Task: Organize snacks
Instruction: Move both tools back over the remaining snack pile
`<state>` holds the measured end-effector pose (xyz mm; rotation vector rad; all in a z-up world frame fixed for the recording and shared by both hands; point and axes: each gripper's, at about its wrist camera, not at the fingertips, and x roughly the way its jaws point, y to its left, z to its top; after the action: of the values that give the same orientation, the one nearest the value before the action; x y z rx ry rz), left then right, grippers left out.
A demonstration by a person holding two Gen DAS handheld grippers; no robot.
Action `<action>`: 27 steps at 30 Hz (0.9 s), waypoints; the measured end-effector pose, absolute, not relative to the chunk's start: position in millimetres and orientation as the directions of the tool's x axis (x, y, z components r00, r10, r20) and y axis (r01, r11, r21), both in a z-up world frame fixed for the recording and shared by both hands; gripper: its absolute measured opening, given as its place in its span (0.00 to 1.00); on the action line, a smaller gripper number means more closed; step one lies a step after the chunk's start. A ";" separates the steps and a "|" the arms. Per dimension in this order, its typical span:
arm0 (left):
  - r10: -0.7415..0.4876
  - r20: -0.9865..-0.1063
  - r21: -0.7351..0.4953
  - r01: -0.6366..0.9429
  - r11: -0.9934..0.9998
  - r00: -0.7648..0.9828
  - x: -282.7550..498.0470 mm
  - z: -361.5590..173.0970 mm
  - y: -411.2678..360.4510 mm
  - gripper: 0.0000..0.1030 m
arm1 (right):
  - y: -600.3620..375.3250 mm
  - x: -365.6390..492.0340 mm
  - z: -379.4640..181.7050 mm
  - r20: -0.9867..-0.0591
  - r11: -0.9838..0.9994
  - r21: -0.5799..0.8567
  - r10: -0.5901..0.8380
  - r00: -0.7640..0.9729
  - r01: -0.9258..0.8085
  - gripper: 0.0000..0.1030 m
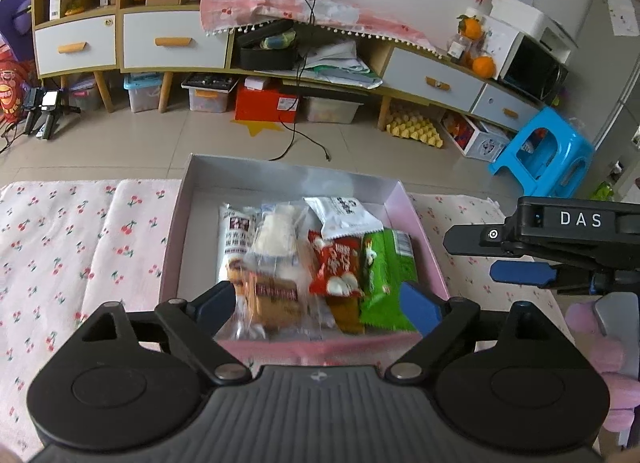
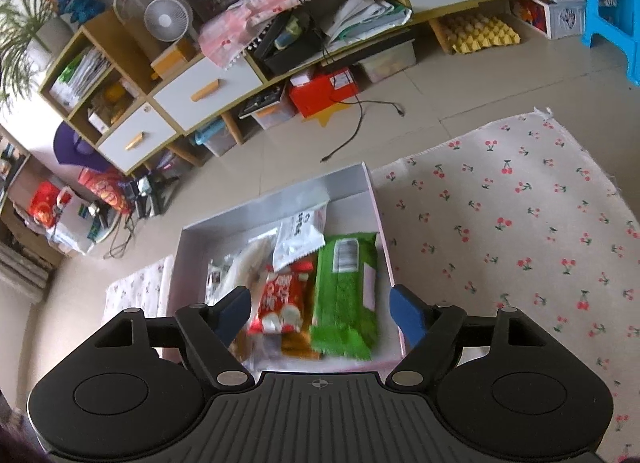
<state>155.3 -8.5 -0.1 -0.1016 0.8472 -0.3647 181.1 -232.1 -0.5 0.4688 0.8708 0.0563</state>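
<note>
Both tongs are spread wide with nothing pinched. The left gripper [image 1: 320, 303] and right gripper [image 2: 320, 313] each hang over the near edge of the pink box [image 1: 430, 259], which sits on the cherry-print cloth [image 1: 80, 247]. Straight ahead between the tips the snacks lie side by side: a green packet [image 2: 346, 295] nearest the right gripper's right tip, a red packet [image 2: 282, 299] left of it, a white pouch [image 2: 300, 237] behind, and a clear-wrapped pastry [image 1: 272, 275] further left.
</note>
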 end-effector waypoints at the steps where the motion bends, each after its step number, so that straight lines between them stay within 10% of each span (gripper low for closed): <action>1: -0.353 -0.714 -0.230 0.274 0.934 0.604 152.3 0.4 -7.3 0.87 | -230.5 176.2 0.8 -0.724 0.902 0.409 0.232 0.650 0.134 0.76; 27: -0.204 -0.797 -0.126 0.175 0.977 0.568 92.0 -15.3 42.4 0.99 | -198.6 98.6 -20.8 -0.787 0.969 0.246 0.186 0.589 0.022 0.84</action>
<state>92.0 42.4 -15.2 -0.0339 0.9408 -0.2228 98.6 -198.6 -20.8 0.2398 0.9389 0.0967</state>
